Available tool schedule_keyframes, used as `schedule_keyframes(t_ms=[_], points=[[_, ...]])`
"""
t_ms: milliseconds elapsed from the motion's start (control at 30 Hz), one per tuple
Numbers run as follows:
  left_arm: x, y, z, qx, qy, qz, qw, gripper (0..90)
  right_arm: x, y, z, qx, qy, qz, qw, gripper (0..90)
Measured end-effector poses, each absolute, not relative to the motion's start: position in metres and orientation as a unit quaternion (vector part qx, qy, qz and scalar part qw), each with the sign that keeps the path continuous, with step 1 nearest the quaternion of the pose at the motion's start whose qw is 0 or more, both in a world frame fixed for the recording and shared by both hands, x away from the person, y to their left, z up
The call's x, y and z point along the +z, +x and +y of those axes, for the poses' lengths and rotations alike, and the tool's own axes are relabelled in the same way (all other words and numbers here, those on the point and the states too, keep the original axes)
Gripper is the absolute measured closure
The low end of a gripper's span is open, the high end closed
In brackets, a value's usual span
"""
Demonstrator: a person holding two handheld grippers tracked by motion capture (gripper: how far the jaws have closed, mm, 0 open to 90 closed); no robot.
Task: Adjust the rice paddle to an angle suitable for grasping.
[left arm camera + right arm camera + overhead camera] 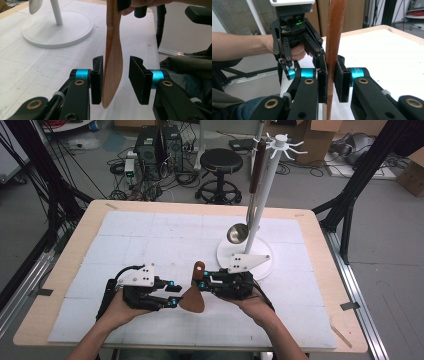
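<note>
A wooden spatula (192, 300) hangs upright between my two grippers near the table's front edge. My right gripper (202, 282) is shut on its narrow handle, and in the right gripper view the pads (322, 82) press the handle (335, 30) from both sides. My left gripper (176, 301) stands open around the wide blade. The left gripper view has the blade (113, 50) close against one pad (97, 77), with a clear gap to the other pad.
A white rack stands on a round base (245, 260) at the right middle of the white mat, with a metal ladle (237, 232) hanging from it. The base (57, 32) lies beyond the left gripper. A black stool (220, 162) stands behind the table.
</note>
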State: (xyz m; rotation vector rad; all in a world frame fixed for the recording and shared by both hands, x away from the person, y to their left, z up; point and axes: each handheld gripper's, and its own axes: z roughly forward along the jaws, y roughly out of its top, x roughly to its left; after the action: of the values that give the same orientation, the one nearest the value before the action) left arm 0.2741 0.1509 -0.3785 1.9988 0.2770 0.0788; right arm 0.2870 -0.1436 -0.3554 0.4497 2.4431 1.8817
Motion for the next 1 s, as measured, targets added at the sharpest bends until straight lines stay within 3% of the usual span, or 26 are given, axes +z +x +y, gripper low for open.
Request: schedule_keyframes(t_ms=[1000], points=[[-0.378, 0.274, 0.195, 0.056, 0.819, 0.172, 0.545, 48.5, -0.337, 0.301, -0.201, 0.599, 0.192, 0.776, 0.045, 83.0]])
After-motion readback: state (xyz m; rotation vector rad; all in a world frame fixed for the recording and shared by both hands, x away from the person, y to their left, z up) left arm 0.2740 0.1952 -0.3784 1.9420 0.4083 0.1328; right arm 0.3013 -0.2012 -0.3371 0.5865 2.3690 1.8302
